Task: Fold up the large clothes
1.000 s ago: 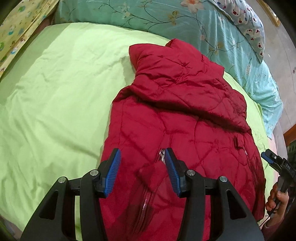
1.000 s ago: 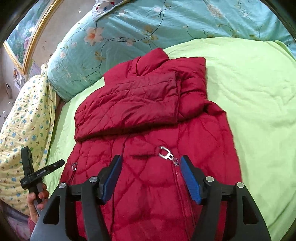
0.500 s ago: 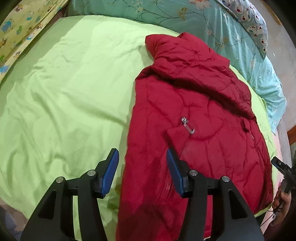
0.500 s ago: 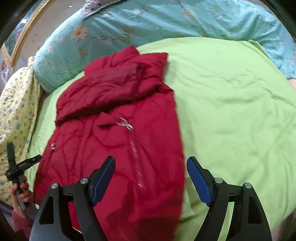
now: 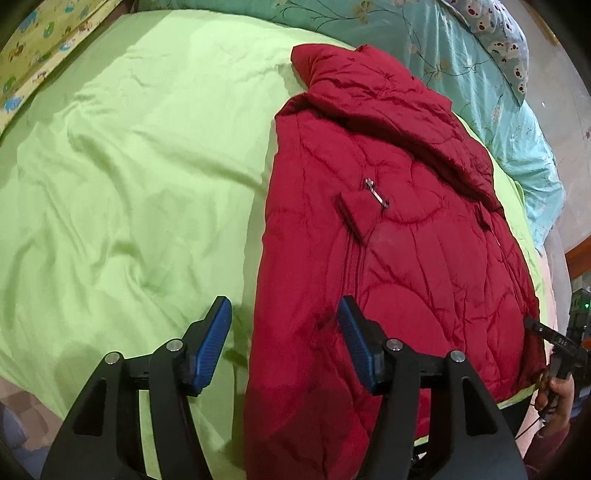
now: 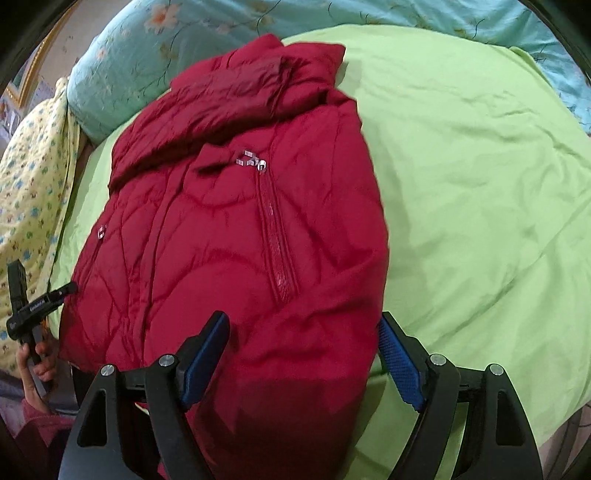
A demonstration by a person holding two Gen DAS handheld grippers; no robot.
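Note:
A red quilted jacket (image 5: 388, 221) lies front up on the green bedspread (image 5: 129, 166), collar far, one sleeve folded across the chest. My left gripper (image 5: 284, 332) hovers over the jacket's left edge near the hem. Its jaws are opening, the edge lies between the blue pads (image 5: 214, 339), and they do not press it. My right gripper (image 6: 304, 354) is open wide over the jacket's (image 6: 240, 240) lower right corner. The cloth sits between its pads (image 6: 400, 365), ungripped. A silver zip pull (image 6: 253, 160) lies on the chest.
A teal floral quilt (image 5: 480, 74) and a dotted pillow (image 5: 498, 33) lie past the collar. A yellow patterned blanket (image 6: 29, 177) lies beside the bed. The person's hands (image 6: 37, 365) show at the frame edges. Bare bedspread (image 6: 480, 184) spreads to either side of the jacket.
Both grippers have slid from the jacket's middle near the zip pull outward, the left to the left edge and the right to the right edge. Both jaws stand wider.

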